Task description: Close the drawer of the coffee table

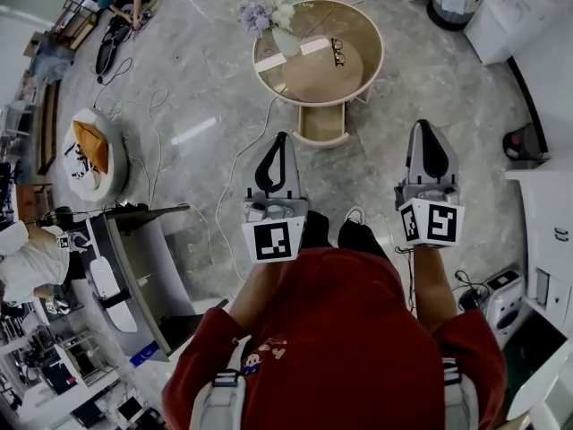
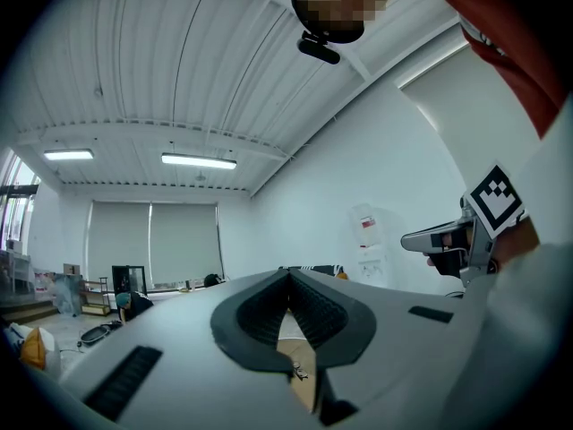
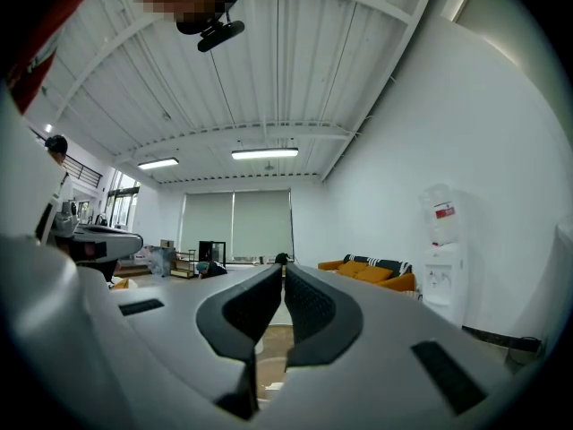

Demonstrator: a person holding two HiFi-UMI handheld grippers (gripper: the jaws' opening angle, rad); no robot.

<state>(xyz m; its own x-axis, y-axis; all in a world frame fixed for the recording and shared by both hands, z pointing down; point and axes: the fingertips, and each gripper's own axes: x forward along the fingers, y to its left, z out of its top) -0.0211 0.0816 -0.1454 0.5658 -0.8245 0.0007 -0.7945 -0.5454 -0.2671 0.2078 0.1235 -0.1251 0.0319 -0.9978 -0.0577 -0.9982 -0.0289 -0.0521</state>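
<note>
1. The pale wooden drawer [image 1: 322, 125] stands pulled out of the round beige table [image 1: 376, 52], toward the person.
2. It lies ahead and well apart from both tools. The left tool [image 1: 279, 141] looks nearer than the right tool [image 1: 423, 131].
3. Both tools' jaws are together and empty.

One round bench [image 1: 379, 47] has one open drawer [image 1: 322, 124] and carries one vase of flowers [image 1: 285, 36] and one pair of glasses [image 1: 337, 52]. Two grippers: left gripper [image 1: 281, 137], right gripper [image 1: 422, 125].

Round coffee table [image 1: 365, 27] stands on the marble floor [image 1: 179, 88], well ahead of the left gripper [image 1: 281, 138]. It carries a flower vase [image 1: 286, 41], eyeglasses [image 1: 337, 52] and white cards [image 1: 314, 46].
</note>
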